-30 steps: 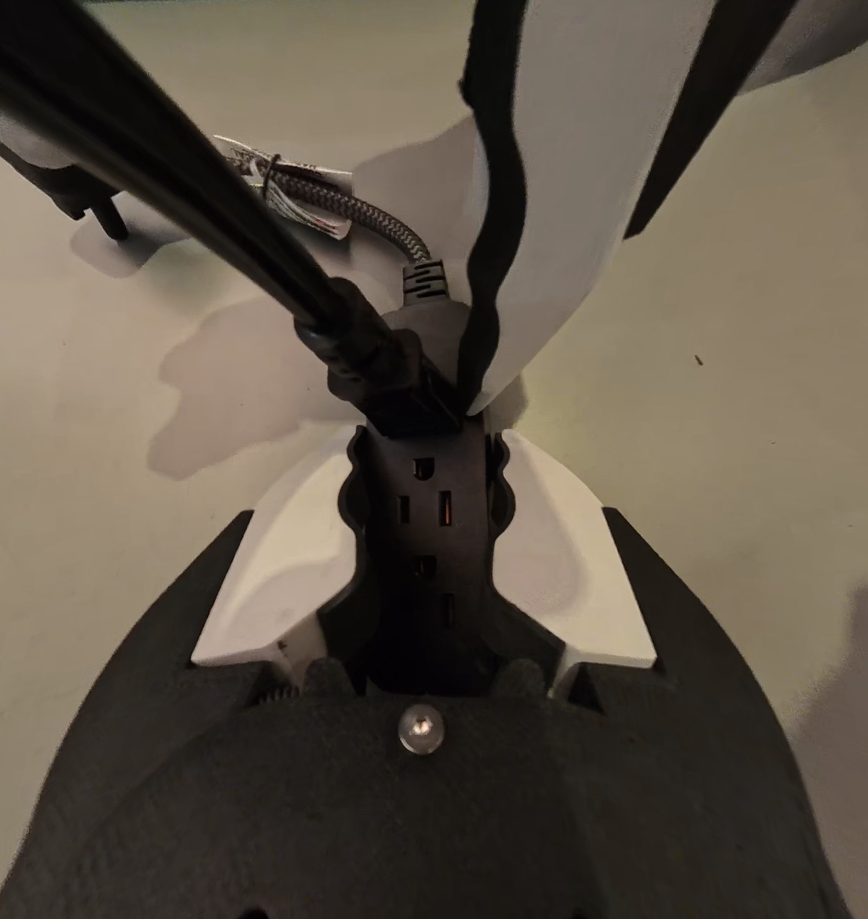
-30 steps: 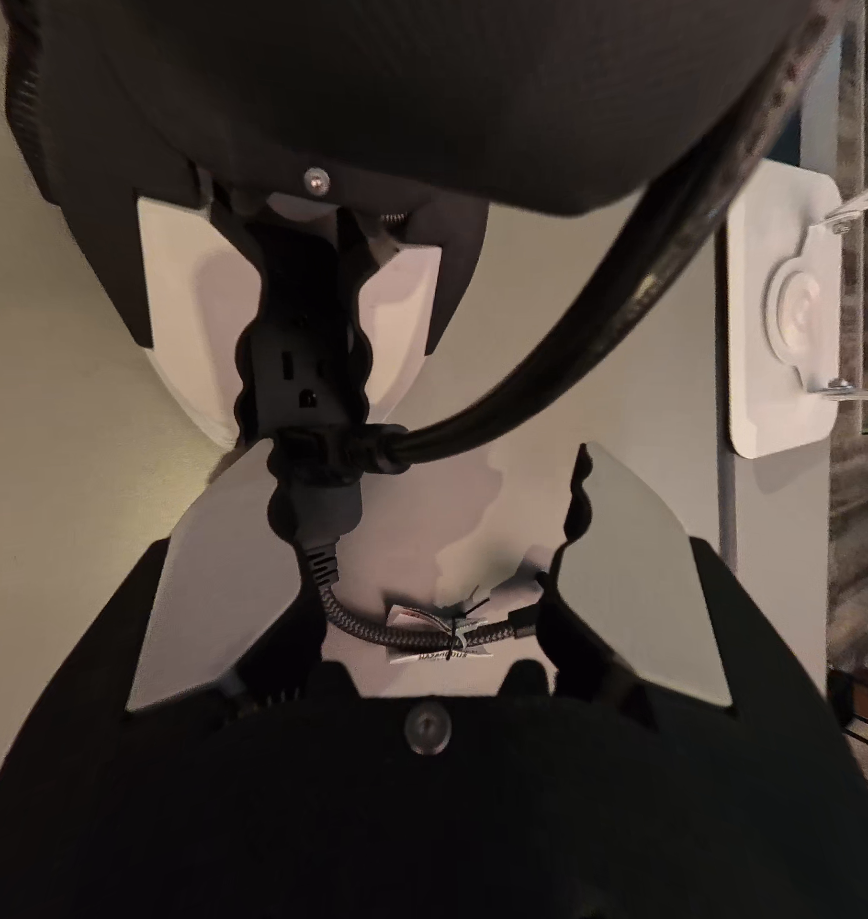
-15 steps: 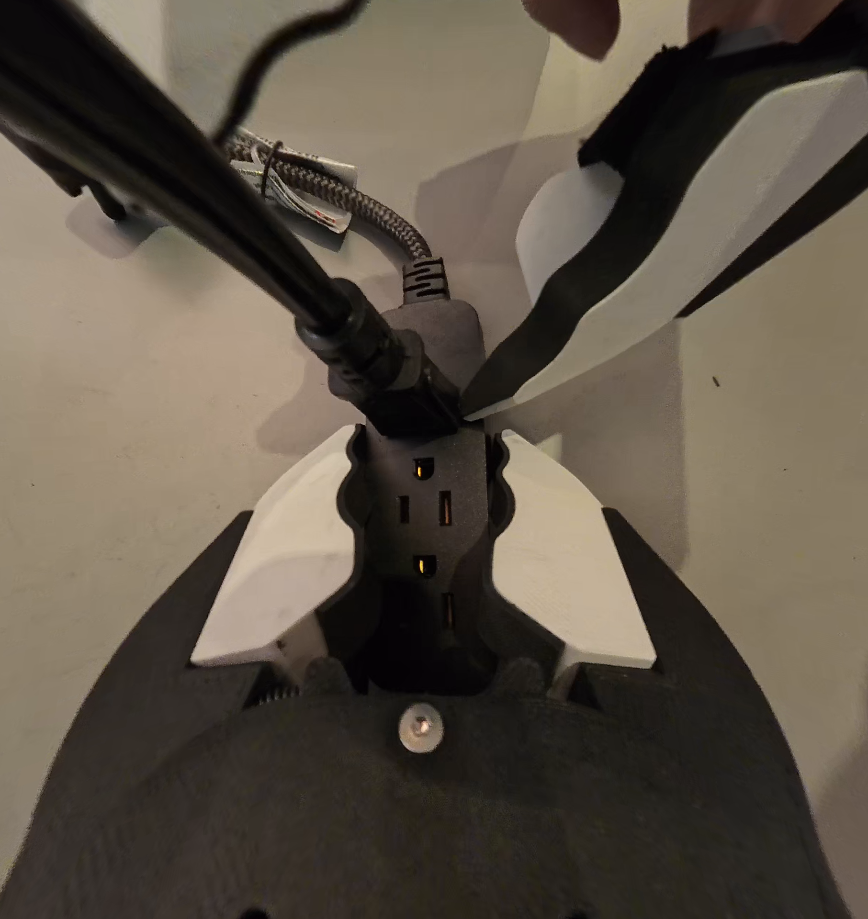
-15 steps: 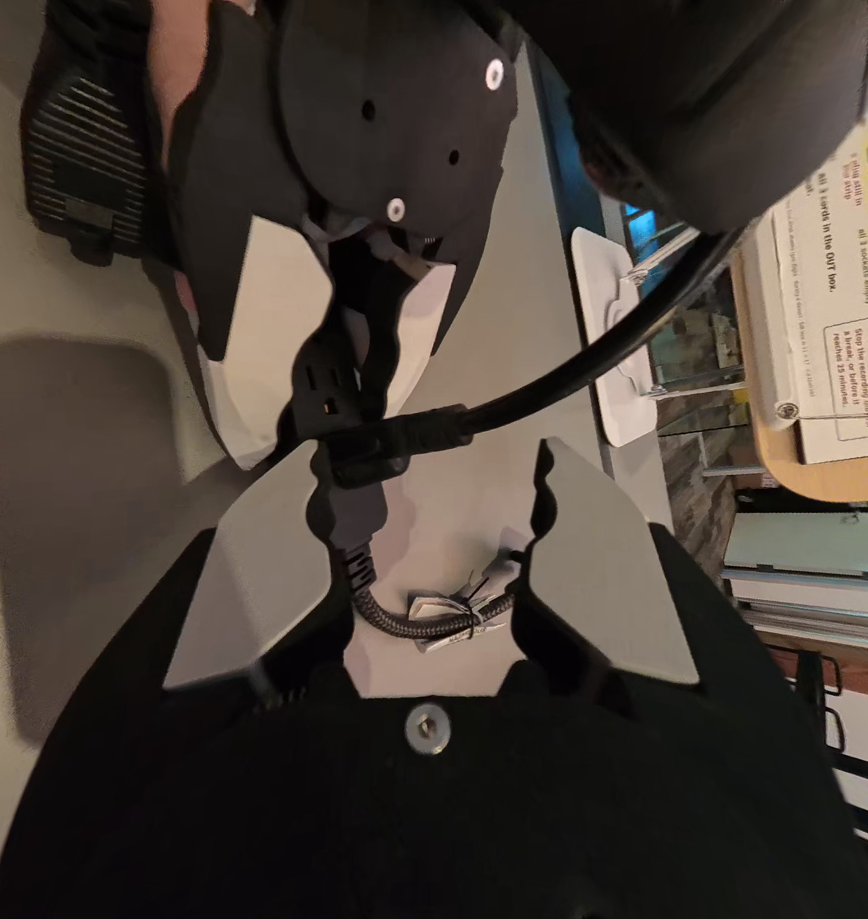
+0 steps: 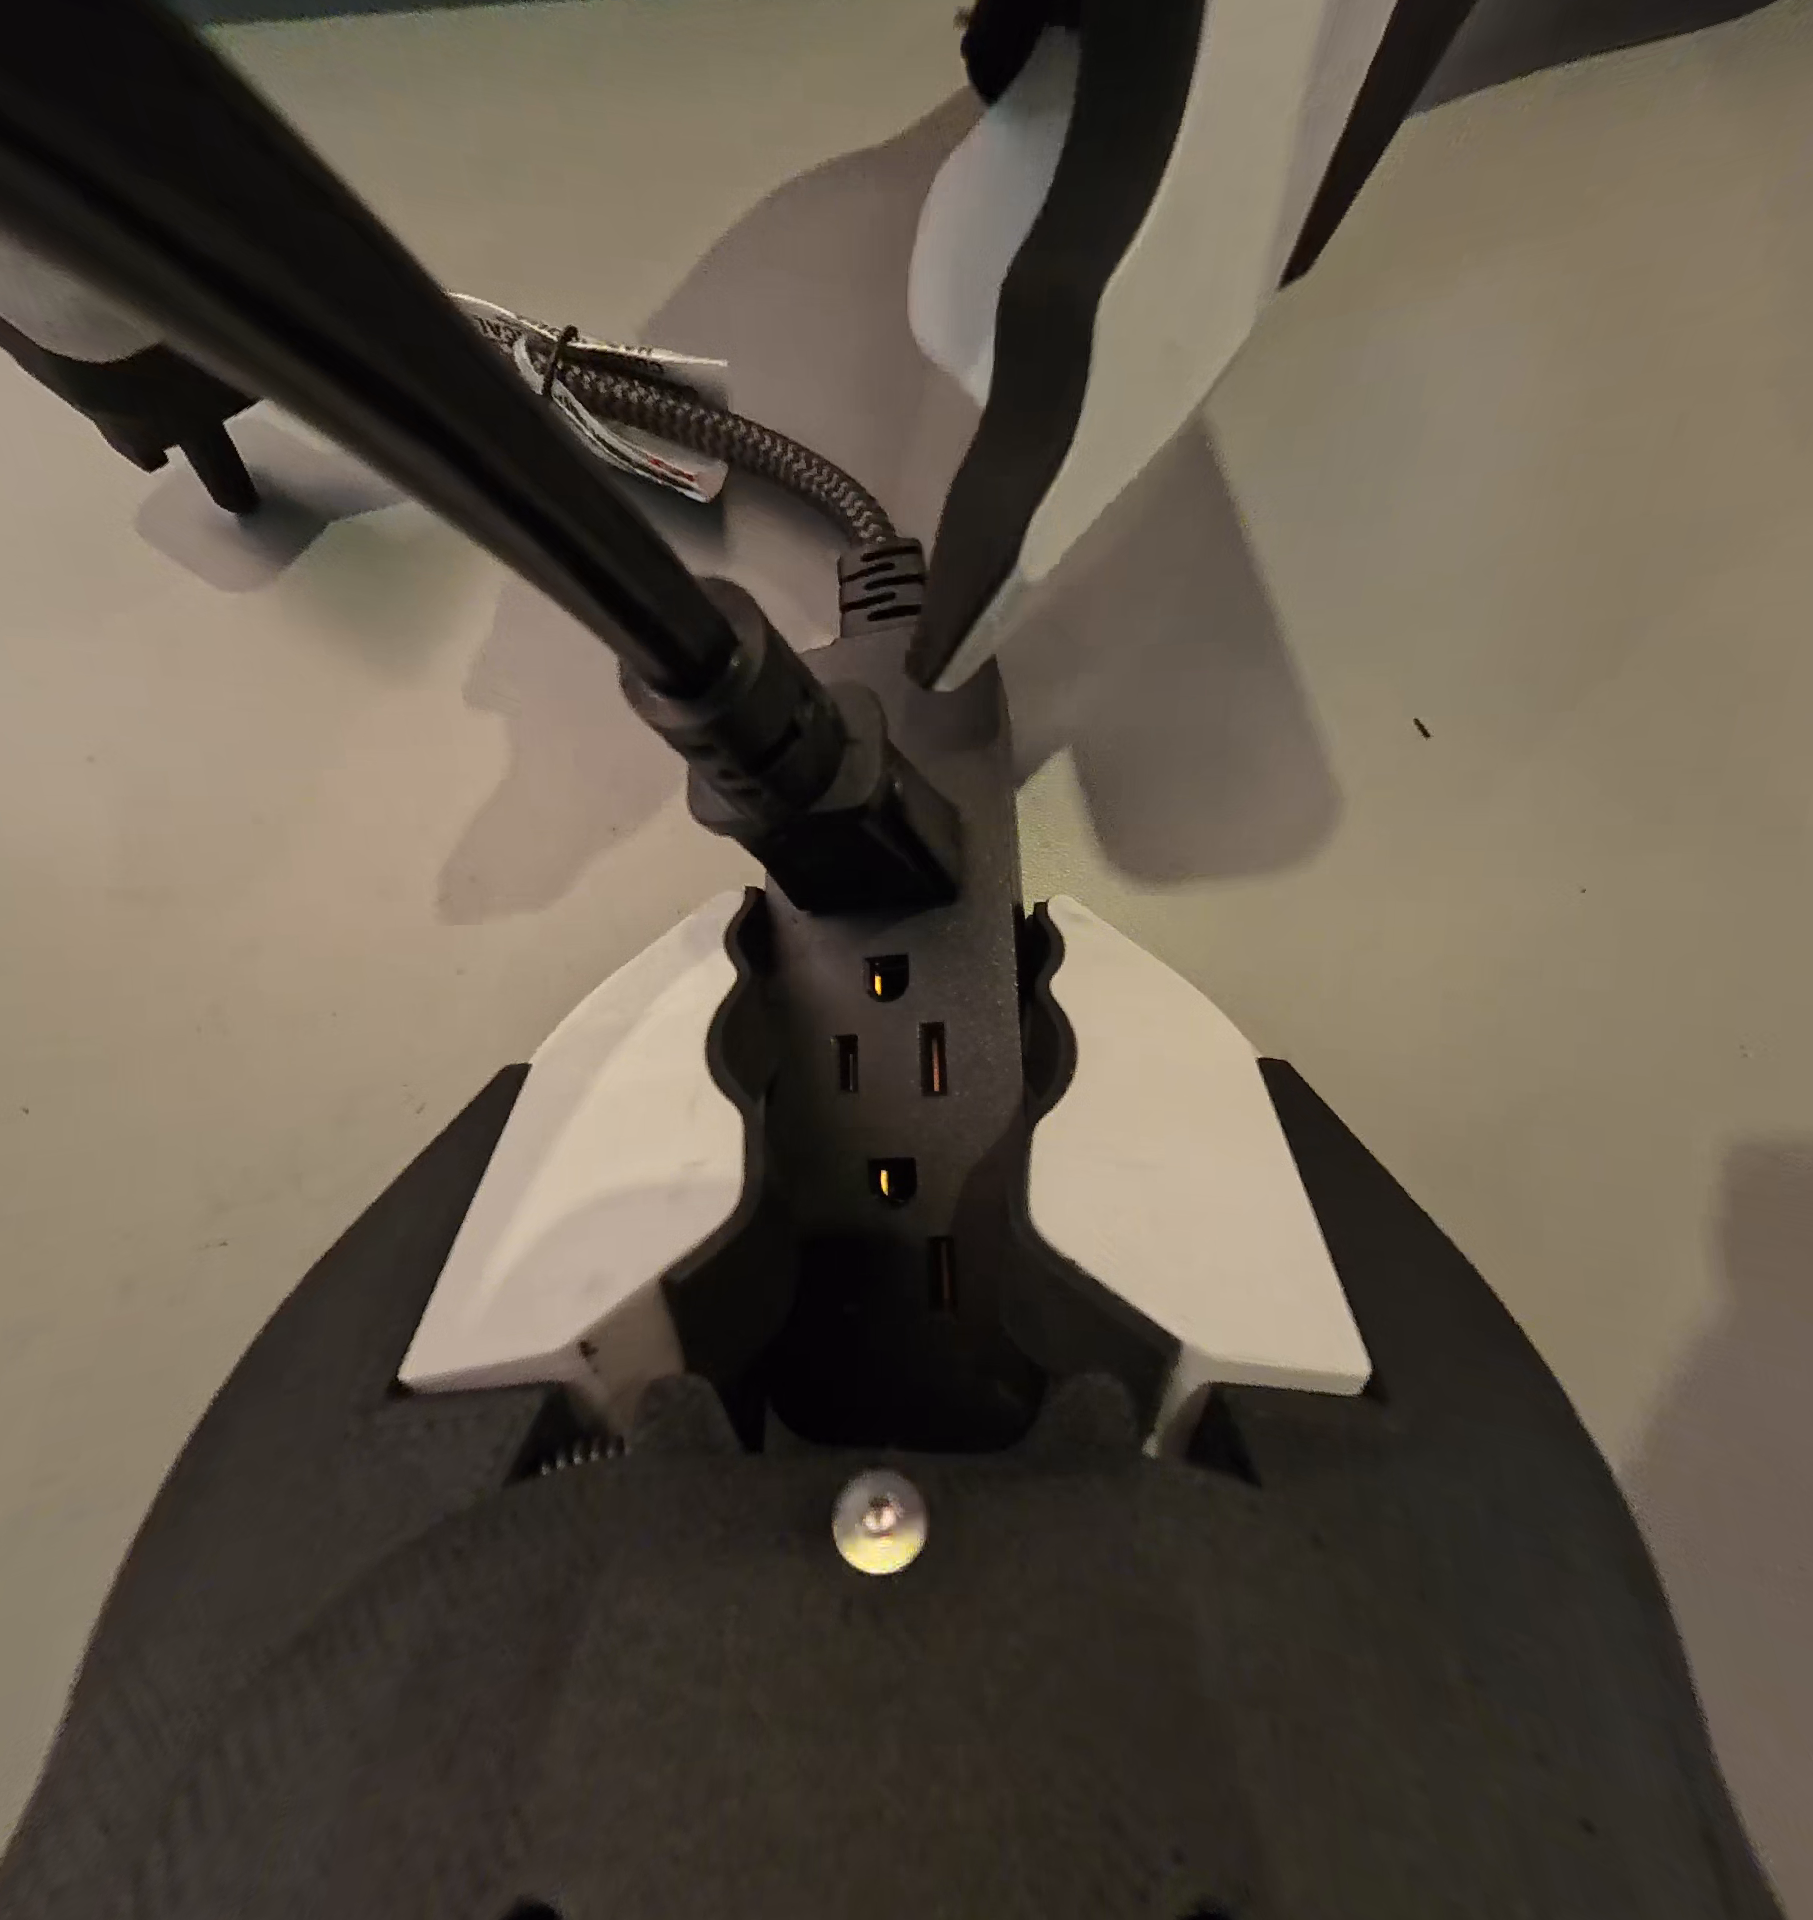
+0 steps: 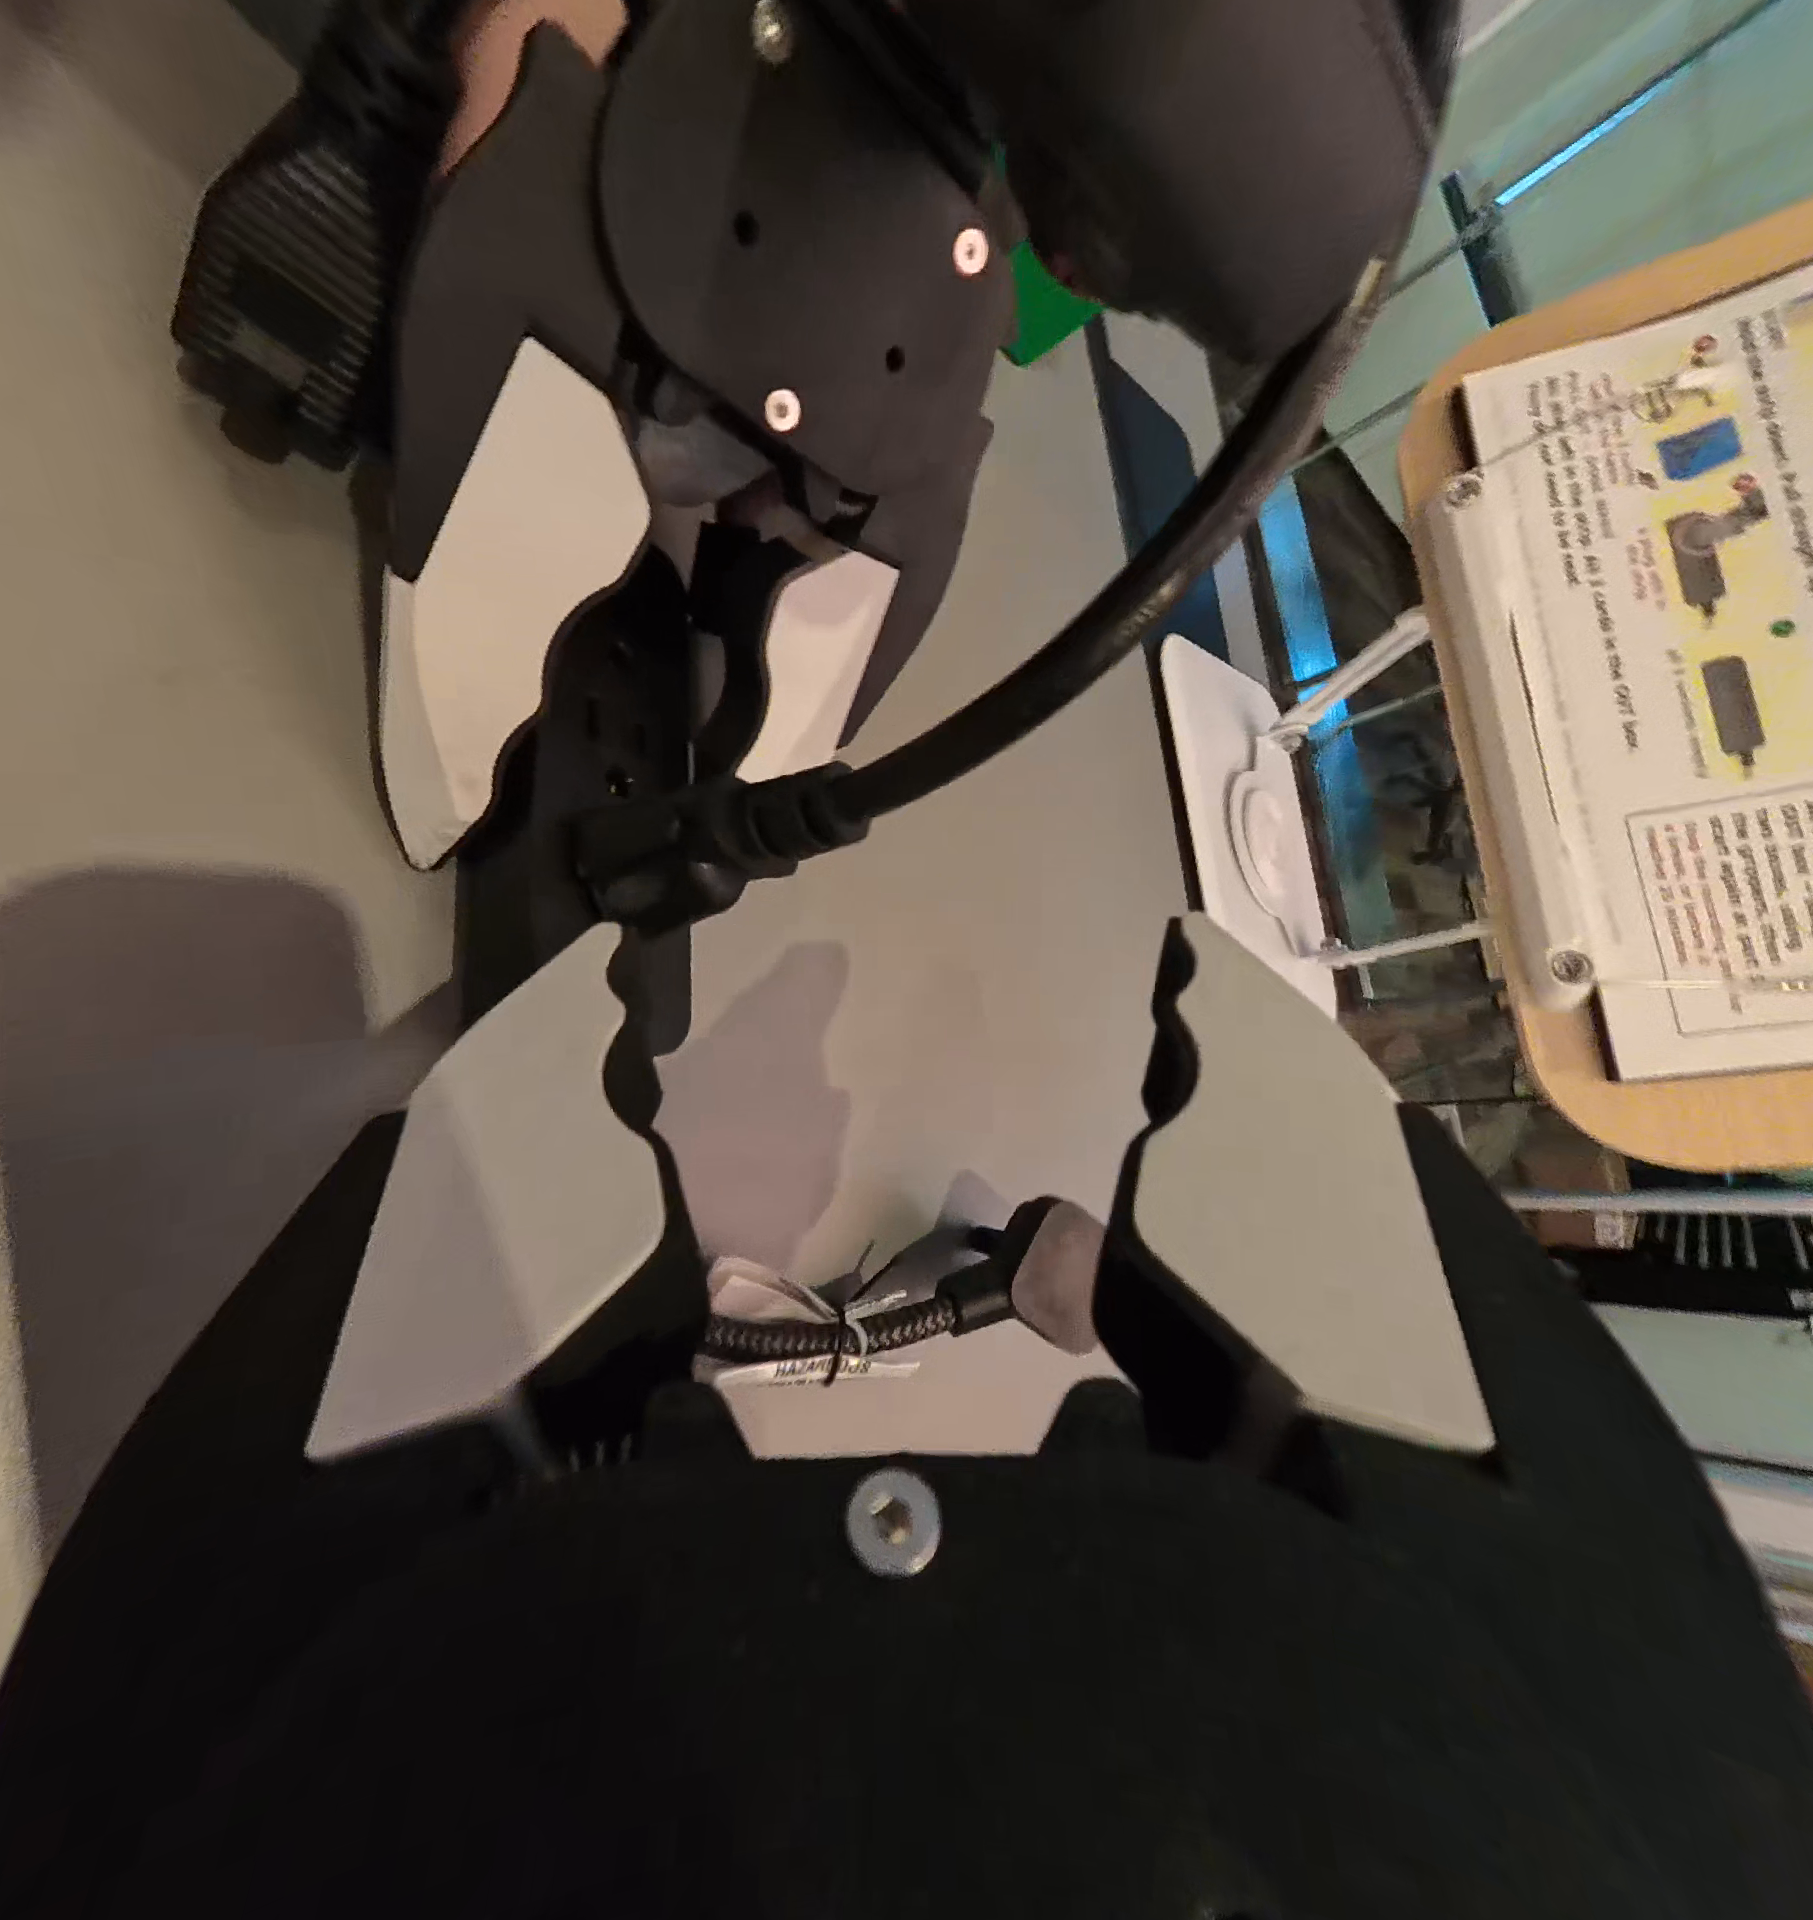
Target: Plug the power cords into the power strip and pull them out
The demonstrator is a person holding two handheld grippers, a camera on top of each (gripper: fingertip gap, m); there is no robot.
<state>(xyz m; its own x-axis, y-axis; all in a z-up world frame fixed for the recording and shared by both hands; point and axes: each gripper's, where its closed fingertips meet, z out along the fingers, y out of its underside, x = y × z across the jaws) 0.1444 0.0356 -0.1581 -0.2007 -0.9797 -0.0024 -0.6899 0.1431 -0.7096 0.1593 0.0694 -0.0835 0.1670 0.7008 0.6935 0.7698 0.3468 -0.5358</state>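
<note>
The left tongs [image 5: 886, 1023] are gripping the power strip [image 5: 897, 1081], hiding its near end; the right tongs [image 6: 897, 1039] are gaping, tip touching its far end.

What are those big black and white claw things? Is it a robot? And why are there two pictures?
No robot: a person holds two pinching tools, each carrying a camera, so each picture looks along one tool's fingers. In the left picture, the left gripper squeezes a black power strip lying on a pale table. One thick black power cord is plugged into it; two sockets nearer the camera are free. The strip's own braided cable trails away. In the right picture, the right gripper is open, holding nothing, close to the plug.
</note>
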